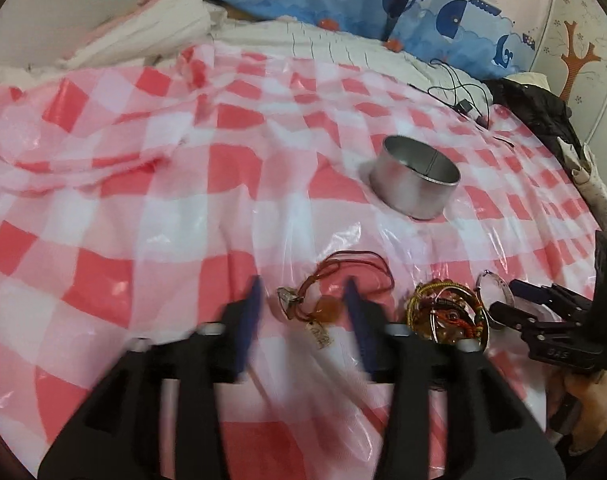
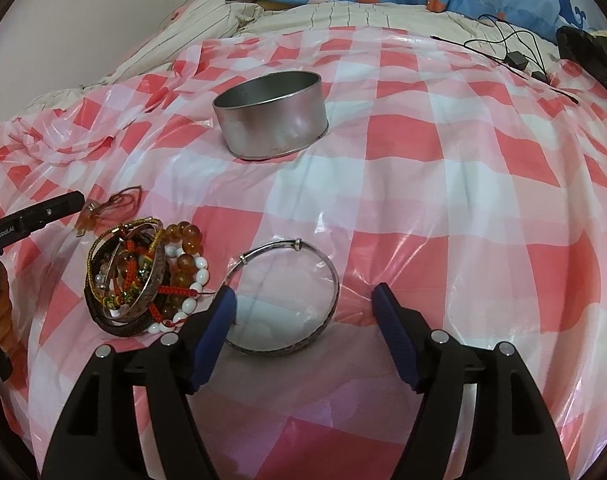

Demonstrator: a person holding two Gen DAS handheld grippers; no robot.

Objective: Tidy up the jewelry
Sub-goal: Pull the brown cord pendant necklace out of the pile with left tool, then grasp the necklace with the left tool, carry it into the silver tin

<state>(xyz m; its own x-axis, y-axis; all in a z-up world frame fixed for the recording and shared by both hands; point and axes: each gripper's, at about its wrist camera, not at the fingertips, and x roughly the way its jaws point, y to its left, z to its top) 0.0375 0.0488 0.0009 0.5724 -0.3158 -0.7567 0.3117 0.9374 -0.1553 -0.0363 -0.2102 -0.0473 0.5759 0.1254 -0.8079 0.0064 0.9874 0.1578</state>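
- The left gripper (image 1: 303, 292) has its blue fingers (image 1: 250, 320) apart, with nothing pressed between them; the red-cord necklace with an amber pendant (image 1: 327, 304) lies on the bed's pink-and-white checked plastic sheet (image 1: 143, 220), right in the gap ahead of the tips.
- The necklace's cord loops away from the fingers toward the round silver metal tin (image 1: 419, 178), which stands well beyond it and a little to the right, open side up.
- The right gripper (image 2: 303, 300) also has its fingers spread and empty. The thin silver bangle (image 2: 287, 296) lies flat on the sheet, its near-left rim just at the left finger (image 2: 219, 316); most of the ring sits between the two fingers, off-centre to the left.
- Just left of the bangle sits the tangled heap of bead bracelets and woven cords (image 2: 143, 276), nearer the right hand than the left in this view.
- My read: each hand is nearest its own piece, and the tin lies straight ahead for both.
- Hard to make out: the left view is smeared, so I cannot tell whether those tips touch the sheet. The heap's pieces overlap too much to count, and the tin's floor is only partly seen.
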